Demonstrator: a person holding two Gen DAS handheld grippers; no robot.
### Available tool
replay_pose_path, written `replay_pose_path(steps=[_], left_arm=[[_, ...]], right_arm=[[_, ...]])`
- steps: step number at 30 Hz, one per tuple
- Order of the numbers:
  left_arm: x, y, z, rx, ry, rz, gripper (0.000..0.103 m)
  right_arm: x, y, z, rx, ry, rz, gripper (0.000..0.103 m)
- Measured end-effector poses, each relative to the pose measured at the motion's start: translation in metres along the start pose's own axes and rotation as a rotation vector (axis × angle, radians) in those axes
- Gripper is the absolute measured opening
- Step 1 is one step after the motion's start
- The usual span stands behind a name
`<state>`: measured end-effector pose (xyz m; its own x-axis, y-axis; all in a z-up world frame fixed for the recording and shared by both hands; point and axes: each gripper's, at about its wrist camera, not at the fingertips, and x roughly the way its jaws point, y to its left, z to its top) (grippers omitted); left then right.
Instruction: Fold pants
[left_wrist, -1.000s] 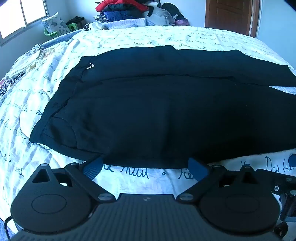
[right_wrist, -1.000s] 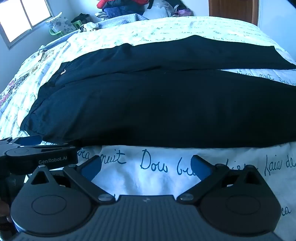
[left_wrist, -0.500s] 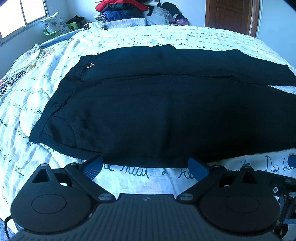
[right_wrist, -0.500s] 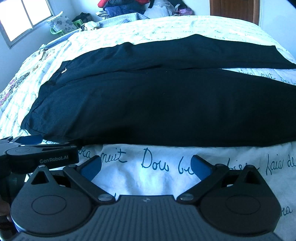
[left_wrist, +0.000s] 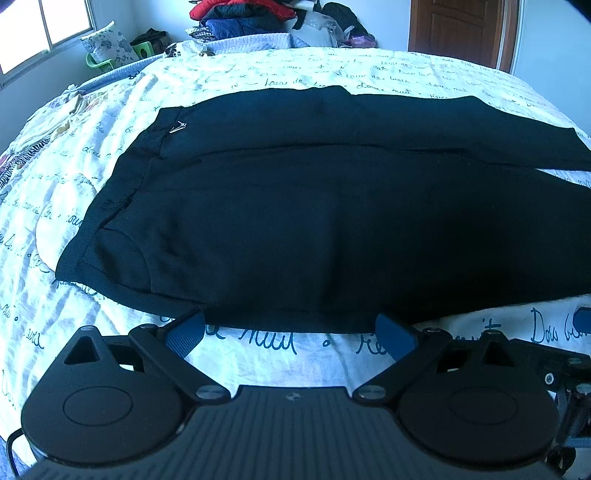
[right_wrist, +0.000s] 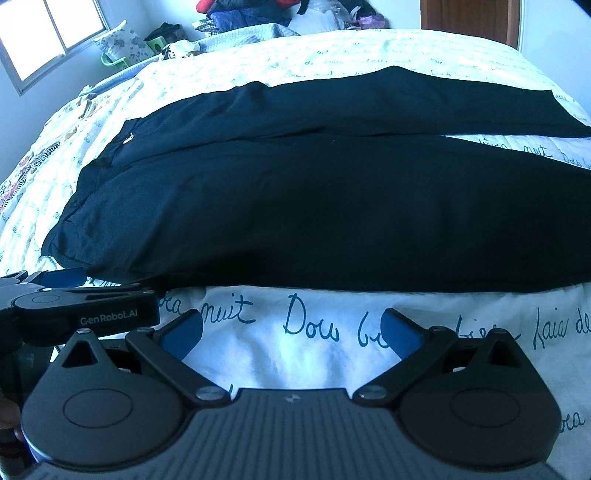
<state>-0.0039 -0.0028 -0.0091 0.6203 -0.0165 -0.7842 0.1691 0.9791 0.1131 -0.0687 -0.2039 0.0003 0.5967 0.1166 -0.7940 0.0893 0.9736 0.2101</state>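
Note:
Black pants (left_wrist: 314, 221) lie flat across the bed, waistband to the left, both legs running right; they also show in the right wrist view (right_wrist: 314, 206). A small metal clasp (left_wrist: 177, 127) sits near the waistband. My left gripper (left_wrist: 290, 332) is open and empty, its blue fingertips at the pants' near edge by the hip. My right gripper (right_wrist: 291, 330) is open and empty over bare sheet, just short of the near leg's edge. The left gripper's body (right_wrist: 81, 310) shows at the right view's lower left.
The bed wears a white sheet (left_wrist: 258, 343) printed with blue script. A pile of clothes (left_wrist: 243, 14) lies at the far end. A window (left_wrist: 44, 29) is at far left, a wooden door (left_wrist: 458, 29) at far right.
Both grippers have crept slightly forward toward the pants' near edge. The pants have not moved and both grippers stay open.

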Motion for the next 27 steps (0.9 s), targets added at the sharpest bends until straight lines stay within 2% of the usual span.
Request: replay_pose_path(steps=[7,13,16,18,21,24,27], left_arm=[[0.002,0.0,0.001,0.001,0.002,-0.005,0.1],[0.003,0.004,0.006,0.008,0.019,-0.025,0.1],[-0.002,0.012,0.01,0.017,-0.015,-0.04,0.099],[-0.006,0.022,0.016,0.012,-0.046,-0.036,0.099],[-0.008,0.046,0.027,-0.03,-0.093,-0.009,0.099],[-0.003,0.073,0.041,-0.068,-0.119,0.012,0.097],[0.005,0.097,0.054,-0.104,-0.123,0.038,0.097]], right_arm=[[-0.002,-0.004,0.005,0.008,0.008,0.013,0.103],[-0.006,-0.01,0.023,0.014,-0.001,0.142,0.103],[-0.011,-0.008,0.044,-0.024,-0.091,0.244,0.103],[-0.013,-0.003,0.066,-0.088,-0.152,0.284,0.103],[-0.003,0.025,0.096,-0.391,-0.215,0.29,0.103],[0.019,0.054,0.115,-0.662,-0.236,0.209,0.103],[0.037,0.073,0.137,-0.835,-0.363,0.164,0.103]])
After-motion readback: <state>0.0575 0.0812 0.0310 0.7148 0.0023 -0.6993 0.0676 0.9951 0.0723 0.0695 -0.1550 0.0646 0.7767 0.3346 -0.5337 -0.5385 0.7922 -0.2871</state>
